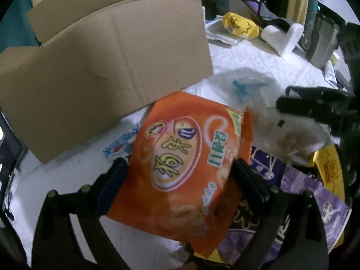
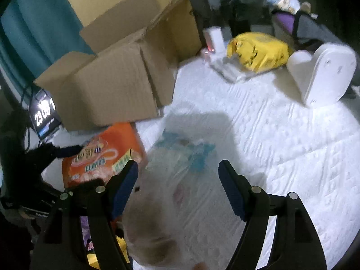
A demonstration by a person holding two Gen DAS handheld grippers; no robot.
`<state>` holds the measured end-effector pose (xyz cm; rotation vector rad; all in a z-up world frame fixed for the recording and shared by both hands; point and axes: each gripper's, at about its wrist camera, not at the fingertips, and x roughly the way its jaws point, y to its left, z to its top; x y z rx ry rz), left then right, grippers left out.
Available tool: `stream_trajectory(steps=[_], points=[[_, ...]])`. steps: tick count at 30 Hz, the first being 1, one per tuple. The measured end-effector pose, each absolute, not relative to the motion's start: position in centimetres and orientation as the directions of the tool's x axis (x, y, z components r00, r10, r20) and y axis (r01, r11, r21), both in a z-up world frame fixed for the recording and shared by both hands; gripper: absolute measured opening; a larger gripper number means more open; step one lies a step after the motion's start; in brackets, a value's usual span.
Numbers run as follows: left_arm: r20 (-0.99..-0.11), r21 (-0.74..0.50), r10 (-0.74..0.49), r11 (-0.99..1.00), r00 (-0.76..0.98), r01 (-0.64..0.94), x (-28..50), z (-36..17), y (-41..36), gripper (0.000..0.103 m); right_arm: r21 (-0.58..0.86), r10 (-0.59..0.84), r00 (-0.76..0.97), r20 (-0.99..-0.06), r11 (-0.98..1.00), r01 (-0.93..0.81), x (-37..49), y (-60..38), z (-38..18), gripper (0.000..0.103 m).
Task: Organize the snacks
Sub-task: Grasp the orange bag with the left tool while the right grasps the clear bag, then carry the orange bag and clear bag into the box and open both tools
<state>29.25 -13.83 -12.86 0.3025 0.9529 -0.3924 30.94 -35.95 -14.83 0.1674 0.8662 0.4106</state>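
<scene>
Squarely between left gripper point(image 1: 180, 180) pads — orange snack bag point(image 1: 180, 153).

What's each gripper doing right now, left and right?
Left gripper: closed on the orange printed snack bag.
Right gripper: jaws wide around the clear plastic snack bag; a grip cannot be told.

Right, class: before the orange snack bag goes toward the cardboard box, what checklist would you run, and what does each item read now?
1. Left gripper holds the orange snack bag: ok, a finger on each side.
2. Cardboard box flaps open: ok.
3. Room inside the box: cannot tell, interior hidden.
4. Right gripper grip on the clear plastic bag: cannot tell; fingers look wide apart and the image is blurred.
5. The two bags are apart: not ok, the clear bag sits against the orange bag's edge.
</scene>
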Motion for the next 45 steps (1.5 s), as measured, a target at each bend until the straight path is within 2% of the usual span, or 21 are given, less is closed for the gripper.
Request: stream_trajectory(steps=[2,4,5,7,9,15,16,18,23,37,45], points=[[-0.833,0.072,-0.200,0.885,0.516,0.459,29.3,-12.9,-13.9,0.093,0.293,0.417,0.546,-0.726,0.907,-0.303,31.0,-35.2,-15.4,0.077],[-0.830,0.068,-0.210,0.882,0.518,0.467,29.2,-12.8,-13.7,0.082,0.257,0.399,0.566,-0.722,0.913,-0.316,30.8,-34.5,-15.3,0.077],[-0.829,0.073,-0.211,0.877,0.518,0.475,29.3,-12.9,-13.8,0.080,0.256,0.397,0.574,-0.716,0.914,-0.313,30.9,-34.5,-15.1,0.077],[-0.825,0.080,-0.222,0.865,0.520,0.496,28.8,-12.7,-14.1,0.065,0.238,0.373,0.586,-0.719,0.925,-0.297,31.2,-34.5,-15.1,0.077],[-0.825,0.064,-0.246,0.855,0.510,0.515,28.3,-12.4,-14.1,0.054,0.225,0.356,0.594,-0.722,0.932,-0.285,31.6,-34.7,-14.9,0.077],[-0.814,0.041,-0.280,0.846,0.509,0.531,27.6,-11.9,-14.0,0.046,0.189,0.345,0.583,-0.735,0.931,-0.312,33.6,-33.9,-14.7,0.077],[-0.812,0.034,-0.287,0.846,0.508,0.532,27.5,-11.8,-14.0,0.037,0.195,0.352,0.573,-0.740,0.928,-0.318,34.0,-33.8,-14.9,0.077],[-0.805,0.015,-0.305,0.847,0.509,0.531,27.2,-11.3,-13.7,0.035,0.208,0.363,0.570,-0.737,0.925,-0.318,34.3,-34.1,-15.0,0.071],[-0.789,-0.022,-0.346,0.842,0.509,0.539,26.2,-10.3,-13.0,0.034,0.187,0.352,0.591,-0.726,0.928,-0.323,33.3,-34.4,-14.5,0.066],[-0.676,-0.037,-0.433,0.828,0.596,0.560,23.4,-3.8,-10.8,0.033,0.134,0.340,0.729,-0.594,0.935,-0.327,29.7,-36.1,-6.8,0.066],[-0.611,-0.048,-0.432,0.856,0.663,0.514,25.3,-0.7,-8.4,0.033,0.103,0.363,0.769,-0.526,0.925,-0.366,29.9,-34.4,-2.6,0.066]])
